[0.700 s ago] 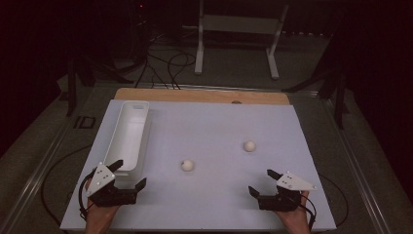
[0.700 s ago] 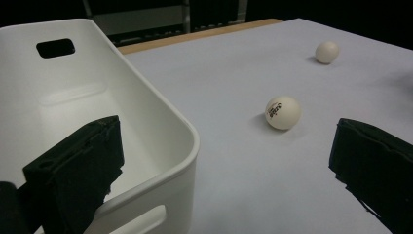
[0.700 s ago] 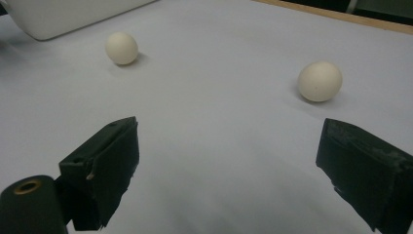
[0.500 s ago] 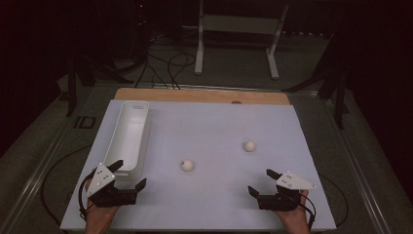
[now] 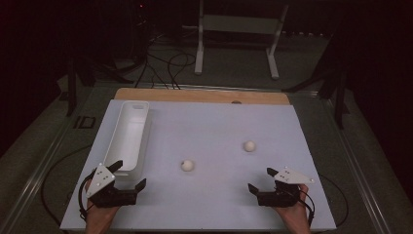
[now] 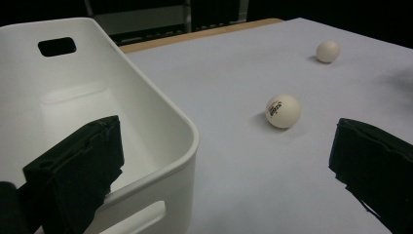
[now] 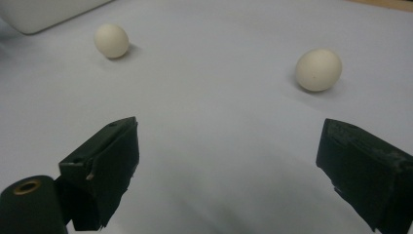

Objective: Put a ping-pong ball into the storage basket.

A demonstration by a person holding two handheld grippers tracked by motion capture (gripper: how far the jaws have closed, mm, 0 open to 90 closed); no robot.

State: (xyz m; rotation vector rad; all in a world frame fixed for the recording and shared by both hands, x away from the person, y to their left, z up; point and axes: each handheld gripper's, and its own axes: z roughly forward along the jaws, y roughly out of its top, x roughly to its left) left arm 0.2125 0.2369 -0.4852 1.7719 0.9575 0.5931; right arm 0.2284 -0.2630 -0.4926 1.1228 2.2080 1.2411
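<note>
Lying apart, two balls [image 5: 187,165] [image 5: 250,146] face both spread grippers [image 5: 127,176] [image 5: 259,181]; round, no long axis.

— What's the work surface?
— A pale matte sheet-covered table [image 5: 214,119], with a light wooden board strip [image 5: 195,95] along its far edge.
— And beyond?
— A white metal-legged stand [image 5: 198,48] on the dark floor [image 5: 234,75], with black cables [image 5: 168,66] looped beside it.

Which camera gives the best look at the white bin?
The high view: it shows the whole white bin, long and narrow, along the left side of the table. The left gripper view shows its near corner, inside wall and a handle slot close up, cut off at the frame. The right gripper view catches just a rounded corner at the top left.
</note>
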